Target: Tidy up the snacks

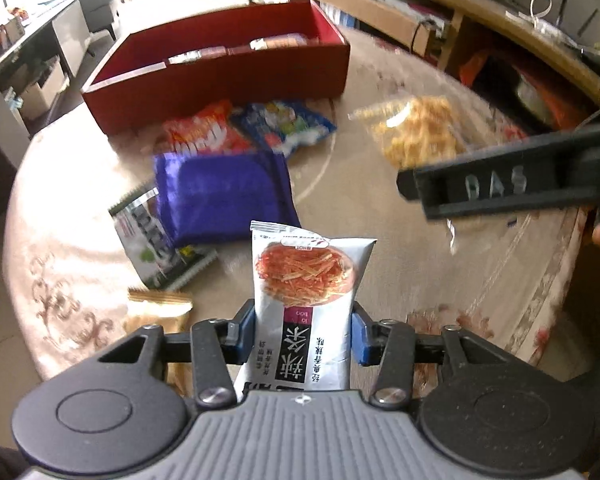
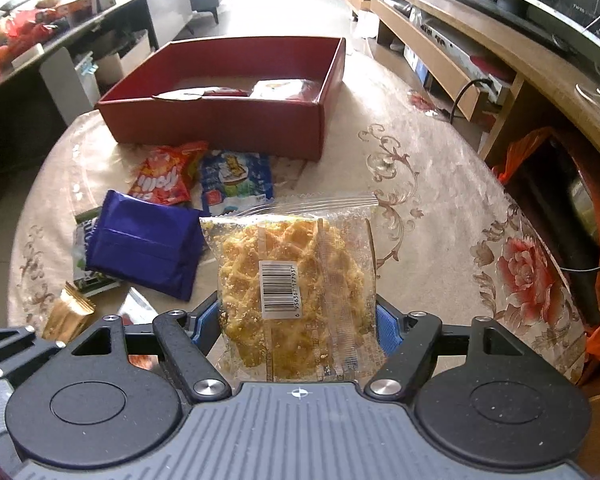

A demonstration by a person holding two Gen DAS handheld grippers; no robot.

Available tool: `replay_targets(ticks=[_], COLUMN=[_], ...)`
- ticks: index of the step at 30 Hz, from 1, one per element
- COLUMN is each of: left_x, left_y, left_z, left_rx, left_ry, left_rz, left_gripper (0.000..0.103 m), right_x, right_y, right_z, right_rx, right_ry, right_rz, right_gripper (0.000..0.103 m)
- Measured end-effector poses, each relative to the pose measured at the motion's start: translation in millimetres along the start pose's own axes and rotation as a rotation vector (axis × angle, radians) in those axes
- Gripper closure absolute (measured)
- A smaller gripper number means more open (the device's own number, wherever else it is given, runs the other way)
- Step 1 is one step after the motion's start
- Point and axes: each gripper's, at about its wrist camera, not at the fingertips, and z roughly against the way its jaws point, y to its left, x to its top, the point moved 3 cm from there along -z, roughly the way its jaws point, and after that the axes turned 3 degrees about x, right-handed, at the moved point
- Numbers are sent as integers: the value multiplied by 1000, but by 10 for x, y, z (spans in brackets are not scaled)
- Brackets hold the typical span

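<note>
Left gripper: clamped on white spicy-strip packet
Right gripper: clamped on clear waffle bag
Red box: table's far edge, few packets inside
Outstanding: purple pack, orange bag, blue bag, gold packet loose mid-table

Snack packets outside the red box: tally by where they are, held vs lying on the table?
Held in jaws: 2, the white spicy-strip packet and the clear waffle bag.
Lying on the table: 5, the orange-red packet, blue packet, purple packet, green-and-white packet, gold packet.
Total: 7
</note>
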Motion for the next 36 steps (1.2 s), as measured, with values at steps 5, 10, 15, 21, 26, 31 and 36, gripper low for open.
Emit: replay_targets(ticks=[5,10,15,21,26,31,36], left_x=[137,305,463,651,847,1016,1167], left_y=[120,251,359,511,624,711,768], left_z=[42,77,75,9,1,-23,-43], left_rx=[8,15,13,9,20,34,51], left_ry=[-30,-68,-92,-105,-133,-154,-174], left_rz=[37,79,107,152,177,191,197], left_gripper=[57,57,57,57,57,57,57], right_x=[34,92,200,358,487,592,710], right_y=[6,86,113,94,120,164,175], right_z=[-7,-54,-89,-141,-209,-257,-279], right_rx=[-5,-6,-8,-19,-18,-14,-16], right_ry=[-6,-5,-19,-40,-46,-52,-65], right_rz=[-18,-7,-22,-46,-50,-40,-39], right_gripper=[24,24,24,24,24,24,24])
